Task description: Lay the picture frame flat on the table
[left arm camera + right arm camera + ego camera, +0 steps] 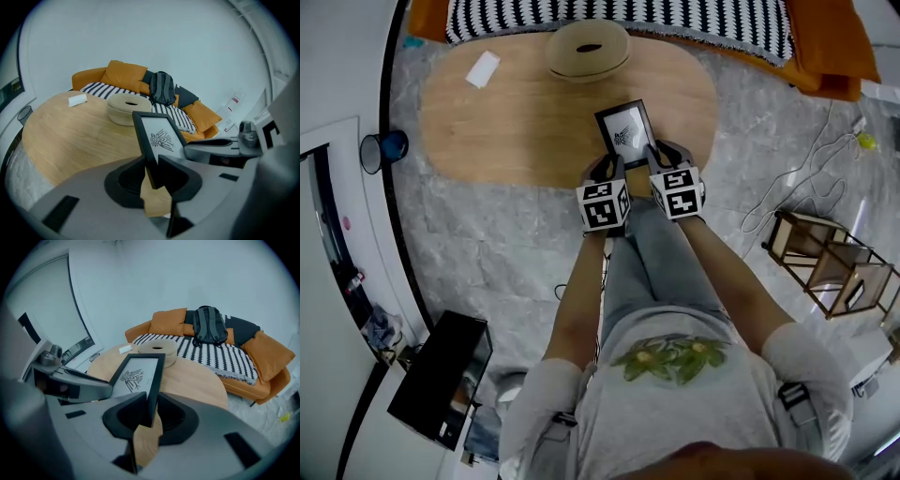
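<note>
A black picture frame (625,133) with a bird-like drawing on white is held over the near edge of the oval wooden table (506,122), tilted back with the picture facing up. My left gripper (608,169) is shut on its lower left edge, and my right gripper (660,159) is shut on its lower right edge. In the left gripper view the frame (159,133) rises from between the jaws of the left gripper (151,169). The right gripper view shows the frame (138,373) clamped by its right rail in the right gripper (151,411). Whether its bottom edge touches the table is hidden.
A round beige lidded box (588,49) sits at the table's far edge, with a white card (483,68) to the left. Behind is an orange sofa with a striped blanket (675,19) and a backpack (162,88). Wooden nesting stands (830,267) are on the floor at right.
</note>
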{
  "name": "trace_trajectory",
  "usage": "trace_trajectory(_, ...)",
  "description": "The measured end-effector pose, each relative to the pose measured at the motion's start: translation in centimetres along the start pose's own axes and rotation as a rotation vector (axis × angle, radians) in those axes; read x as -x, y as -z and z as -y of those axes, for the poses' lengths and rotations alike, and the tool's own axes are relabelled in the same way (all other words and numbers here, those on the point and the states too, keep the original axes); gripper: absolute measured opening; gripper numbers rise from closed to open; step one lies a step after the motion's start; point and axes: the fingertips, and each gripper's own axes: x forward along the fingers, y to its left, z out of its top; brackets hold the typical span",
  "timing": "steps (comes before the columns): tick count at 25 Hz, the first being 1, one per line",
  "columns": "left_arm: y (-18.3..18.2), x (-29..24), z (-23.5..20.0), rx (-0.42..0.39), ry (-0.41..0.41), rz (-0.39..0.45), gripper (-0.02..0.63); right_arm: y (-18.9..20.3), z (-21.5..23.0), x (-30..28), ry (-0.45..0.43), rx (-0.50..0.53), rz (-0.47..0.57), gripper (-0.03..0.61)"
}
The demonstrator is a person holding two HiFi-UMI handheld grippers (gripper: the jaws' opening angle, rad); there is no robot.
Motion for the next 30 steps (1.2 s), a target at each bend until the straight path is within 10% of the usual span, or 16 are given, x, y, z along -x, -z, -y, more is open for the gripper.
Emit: trace_trajectory(30,4.5,-6.1,-3.6,0.028,-0.027,-0.085,0.101,4.9,0.4,-6.7,-0.021,0.0,-0.104,0.083)
